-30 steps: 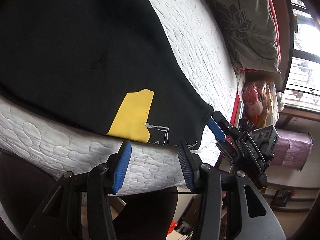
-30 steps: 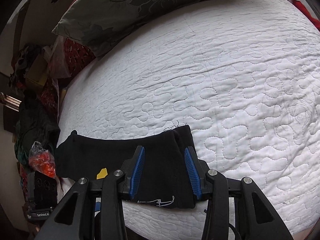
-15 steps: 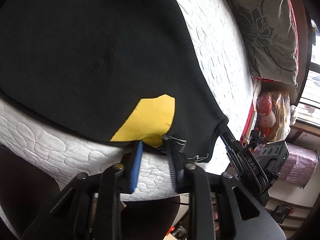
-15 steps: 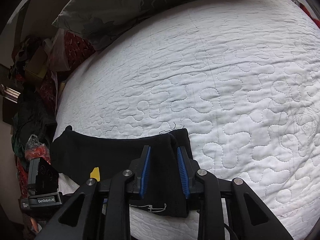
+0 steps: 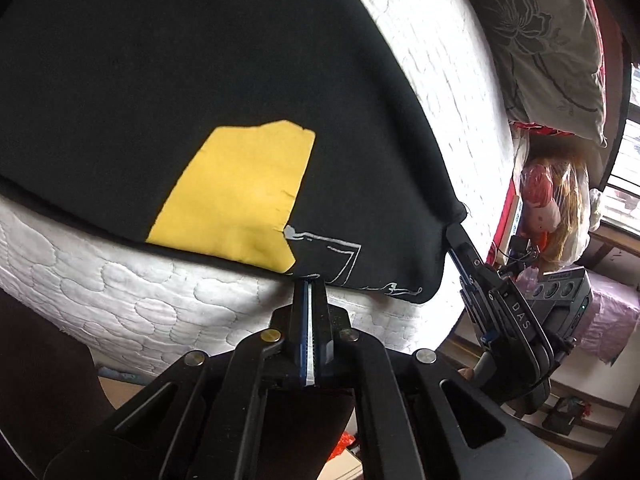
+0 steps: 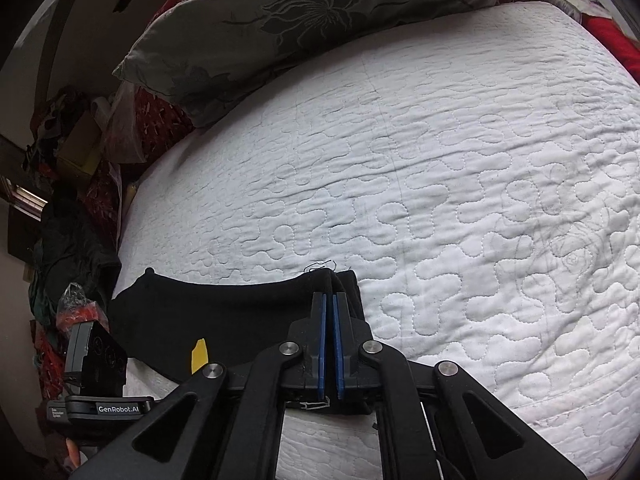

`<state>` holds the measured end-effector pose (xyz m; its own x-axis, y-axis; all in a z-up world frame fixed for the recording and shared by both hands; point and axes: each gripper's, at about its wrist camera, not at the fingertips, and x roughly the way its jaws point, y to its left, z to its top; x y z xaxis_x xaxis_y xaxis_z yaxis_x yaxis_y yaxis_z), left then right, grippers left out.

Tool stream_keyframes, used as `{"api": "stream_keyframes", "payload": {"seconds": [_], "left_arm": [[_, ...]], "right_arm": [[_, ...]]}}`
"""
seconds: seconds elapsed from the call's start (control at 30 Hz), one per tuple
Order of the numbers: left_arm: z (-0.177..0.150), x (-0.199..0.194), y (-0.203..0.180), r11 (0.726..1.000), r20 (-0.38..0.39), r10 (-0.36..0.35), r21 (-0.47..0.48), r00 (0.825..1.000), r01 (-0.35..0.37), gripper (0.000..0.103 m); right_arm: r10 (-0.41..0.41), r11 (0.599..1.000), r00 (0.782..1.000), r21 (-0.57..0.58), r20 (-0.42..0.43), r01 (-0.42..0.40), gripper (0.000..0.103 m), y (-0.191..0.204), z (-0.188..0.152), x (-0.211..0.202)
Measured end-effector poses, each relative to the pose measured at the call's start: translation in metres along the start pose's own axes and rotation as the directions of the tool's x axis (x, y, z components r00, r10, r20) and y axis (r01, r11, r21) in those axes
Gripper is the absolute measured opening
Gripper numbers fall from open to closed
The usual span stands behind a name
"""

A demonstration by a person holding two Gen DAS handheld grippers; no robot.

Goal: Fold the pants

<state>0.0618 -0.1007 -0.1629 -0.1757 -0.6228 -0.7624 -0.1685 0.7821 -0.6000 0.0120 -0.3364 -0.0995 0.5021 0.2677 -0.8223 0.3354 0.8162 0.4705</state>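
On a white quilted mattress (image 6: pixel 460 184), black pants (image 5: pixel 192 80) lie spread near the front edge, a yellow patch (image 5: pixel 240 196) and thin white line print showing by the hem. Left gripper (image 5: pixel 309 286) has its blue-padded jaws pressed together on the hem's lower edge, right beside the patch; they have just been closing, and the fabric edge that sat between them half a second ago is now pinched. Right gripper (image 6: pixel 330 298) is likewise clamped tight on a raised fold of the pants at their far corner, its jaws having just closed around cloth that already lay between them. Compared with a second ago, both pairs of pads, then standing wide, now meet, and the left wrist view has drawn closer to the patch. Lettering "DAS" reads on the right gripper's frame in the left wrist view; "GenRobot.AI" is printed on the base of the left gripper's unit (image 6: pixel 100 376) in the right wrist view. A clear plastic bag (image 5: pixel 556 208) beside the bed holds a plush toy. A grey floral pillow (image 6: pixel 304 20) lies at the mattress's head
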Motion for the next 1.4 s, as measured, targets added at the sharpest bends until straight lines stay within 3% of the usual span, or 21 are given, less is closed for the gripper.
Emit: {"api": "stream_keyframes", "payload": {"seconds": [0.17,0.23,0.3,0.37,0.47,0.53,0.6,0.67,0.83,0.97,1.03,1.13,1.23,1.27,1.3,1.37,1.4], "left_arm": [[-0.008,-0.018,0.008,0.997,0.003,-0.009,0.076,1.000,0.009,0.000],[-0.011,-0.042,0.018,0.992,0.043,-0.008,0.127,0.999,0.002,0.000],[-0.010,-0.077,0.040,0.989,0.122,-0.008,0.149,0.993,-0.010,0.000],[-0.002,-0.117,0.073,0.991,0.228,0.015,0.125,0.974,-0.044,0.001],[0.014,-0.182,0.138,0.998,0.390,0.067,-0.007,0.918,-0.069,0.004],[0.023,-0.226,0.194,0.991,0.463,0.074,-0.137,0.883,-0.012,0.007],[0.030,-0.254,0.232,0.975,0.513,0.069,-0.218,0.856,0.052,0.010],[0.037,-0.271,0.257,0.960,0.538,0.045,-0.257,0.842,0.113,0.010],[0.052,-0.279,0.265,0.949,0.560,-0.021,-0.248,0.828,0.192,0.010],[0.069,-0.277,0.264,0.937,0.563,-0.046,-0.262,0.825,0.232,0.031],[0.076,-0.272,0.261,0.926,0.563,-0.062,-0.276,0.824,0.259,0.033],[0.082,-0.267,0.252,0.937,0.546,-0.020,-0.282,0.837,0.206,0.040],[0.088,-0.260,0.251,0.942,0.512,0.036,-0.303,0.858,0.141,0.039],[0.090,-0.258,0.250,0.942,0.498,0.052,-0.312,0.866,0.124,0.031],[0.093,-0.257,0.249,0.941,0.486,0.066,-0.322,0.871,0.108,0.020],[0.095,-0.258,0.247,0.941,0.477,0.090,-0.329,0.874,0.083,0.013],[0.095,-0.261,0.244,0.942,0.482,0.084,-0.323,0.872,0.088,0.009]], "right_arm": [[-0.051,0.999,0.998,-0.004,-0.042,0.050,0.006,-0.007,-0.005,0.022],[-0.047,0.999,0.998,0.011,-0.039,0.047,0.015,-0.008,-0.005,0.018],[-0.046,0.999,0.999,0.015,-0.021,0.046,0.015,-0.008,-0.005,0.007],[-0.064,0.998,0.998,0.003,0.012,0.064,0.016,-0.008,-0.006,-0.008],[-0.057,0.998,0.997,0.000,0.041,0.057,0.021,-0.008,-0.008,-0.027],[-0.052,0.999,0.998,0.004,0.043,0.052,0.031,-0.008,-0.010,-0.033],[-0.058,0.998,0.997,0.004,0.041,0.058,0.032,-0.006,-0.012,-0.033],[-0.068,0.998,0.997,0.010,0.028,0.068,0.032,-0.003,-0.013,-0.025],[-0.101,0.994,0.995,0.043,-0.011,0.102,0.032,0.001,-0.018,-0.001],[-0.117,0.991,0.992,0.060,-0.041,0.119,0.035,0.004,-0.023,0.011],[-0.121,0.990,0.991,0.065,-0.051,0.124,0.037,0.003,-0.026,0.013],[-0.125,0.990,0.991,0.061,-0.055,0.128,0.041,0.006,-0.029,0.015],[-0.136,0.989,0.989,0.055,-0.063,0.139,0.045,0.009,-0.031,0.019],[-0.147,0.987,0.987,0.051,-0.060,0.150,0.045,0.009,-0.031,0.020],[-0.163,0.985,0.985,0.043,-0.052,0.165,0.042,0.011,-0.032,0.021],[-0.196,0.980,0.980,0.014,-0.048,0.196,0.032,0.016,-0.032,0.025],[-0.199,0.980,0.979,-0.002,-0.049,0.199,0.021,0.019,-0.032,0.027]]}}
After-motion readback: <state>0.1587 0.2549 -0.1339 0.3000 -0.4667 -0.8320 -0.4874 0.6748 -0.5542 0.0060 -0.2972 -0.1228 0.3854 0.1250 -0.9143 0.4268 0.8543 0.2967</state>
